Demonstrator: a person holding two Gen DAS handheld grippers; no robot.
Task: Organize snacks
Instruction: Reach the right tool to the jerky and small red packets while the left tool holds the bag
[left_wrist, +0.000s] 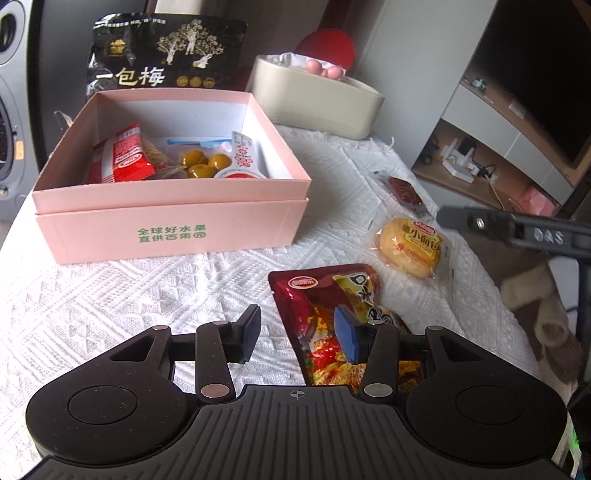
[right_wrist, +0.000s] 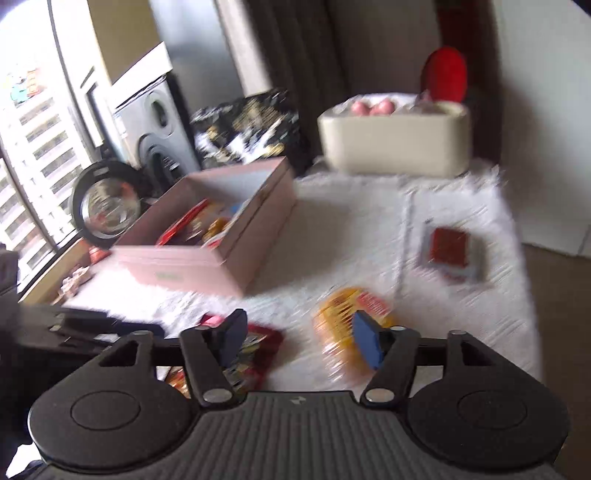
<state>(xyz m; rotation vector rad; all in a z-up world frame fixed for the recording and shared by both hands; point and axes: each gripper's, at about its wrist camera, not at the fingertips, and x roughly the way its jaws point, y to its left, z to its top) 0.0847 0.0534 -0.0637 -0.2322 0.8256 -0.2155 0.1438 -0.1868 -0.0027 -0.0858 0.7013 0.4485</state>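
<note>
A pink box (left_wrist: 173, 221) stands on the white cloth with several snacks inside, among them a red packet (left_wrist: 123, 155) and a pack of yellow-green fruits (left_wrist: 201, 164). Three snacks lie loose on the cloth: a red snack bag (left_wrist: 314, 306) with a yellow packet on top, a bread bun packet (left_wrist: 410, 247) and a small dark red packet (left_wrist: 404, 190). My left gripper (left_wrist: 297, 338) is open over bare cloth, its right finger above the red bag. My right gripper (right_wrist: 301, 341) is open and holds nothing. The bun packet (right_wrist: 340, 325) lies just behind its right finger.
A black snack bag (left_wrist: 166, 55) leans behind the box, and a beige container (left_wrist: 317, 99) stands at the back right. The table's right edge drops to the floor. In the blurred right wrist view, a washing machine (right_wrist: 159, 129) stands beyond the pink box (right_wrist: 221, 236).
</note>
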